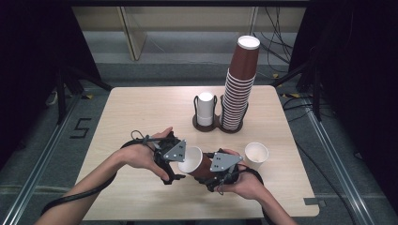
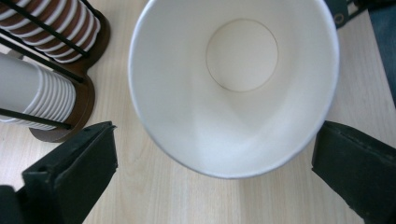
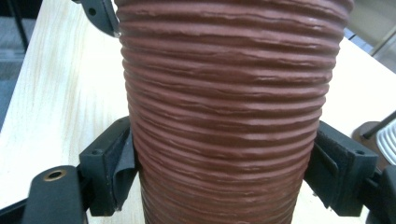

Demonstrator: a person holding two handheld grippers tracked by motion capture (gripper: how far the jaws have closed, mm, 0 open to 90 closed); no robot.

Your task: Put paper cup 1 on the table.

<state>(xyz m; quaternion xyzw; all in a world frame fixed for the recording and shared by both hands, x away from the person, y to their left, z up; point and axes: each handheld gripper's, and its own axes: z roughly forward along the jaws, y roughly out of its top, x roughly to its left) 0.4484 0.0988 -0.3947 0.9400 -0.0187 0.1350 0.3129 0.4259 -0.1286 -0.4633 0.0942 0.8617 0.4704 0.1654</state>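
The brown cup [image 3: 229, 116] was bumpy paper with ridges, white and smooth inside. The right gripper [image 1: 220, 171] squeezed it. The left gripper [image 1: 171, 161] stood wide open, holding nothing.

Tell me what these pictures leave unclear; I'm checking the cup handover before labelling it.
- Brown cup, high view: its base is hidden behind the right gripper.
- Same cup, right gripper view: rim and base run off the picture edges.
- Same cup, left gripper view: its brown outside is hidden by its own white inside; the left gripper is open.
- White cup, high view: contents too small to judge.
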